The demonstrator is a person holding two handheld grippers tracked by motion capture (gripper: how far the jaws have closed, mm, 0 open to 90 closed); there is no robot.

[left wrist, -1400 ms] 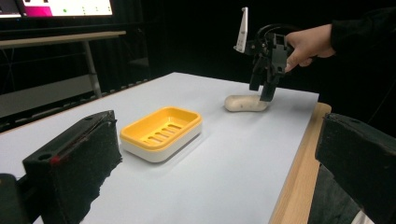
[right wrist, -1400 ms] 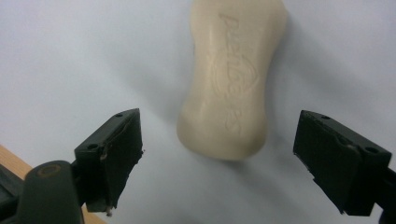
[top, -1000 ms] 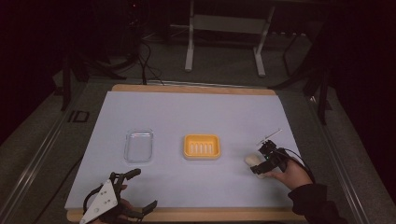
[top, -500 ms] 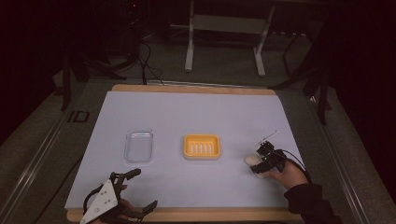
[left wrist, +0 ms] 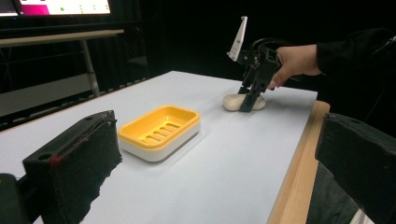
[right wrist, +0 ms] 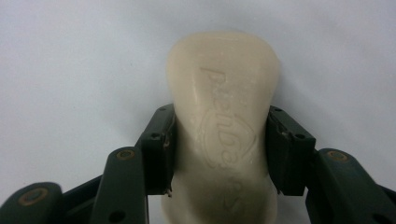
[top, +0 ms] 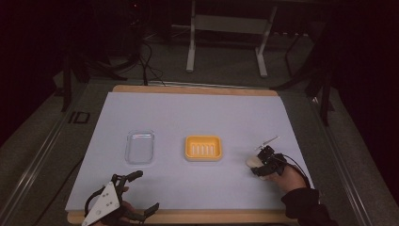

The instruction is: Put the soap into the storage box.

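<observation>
Here, the right gripper (right wrist: 219, 154) has both jaws pressed against the sides of a cream soap bar (right wrist: 223, 116), lying flat. It looks firm, smooth and likely slippery, so this mid-bar hold seems wise. The left gripper (left wrist: 219, 163) sits wide open, holding nothing.

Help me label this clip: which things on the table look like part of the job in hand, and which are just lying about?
Likely in the job:
- bar of soap, clamped between the right gripper's jaws, resting on the table
- yellow soap dish, empty, the likely place for the soap

Lying about, as far as shown:
- clear plastic lid, untouched
- left gripper, open and idle at the near edge
</observation>
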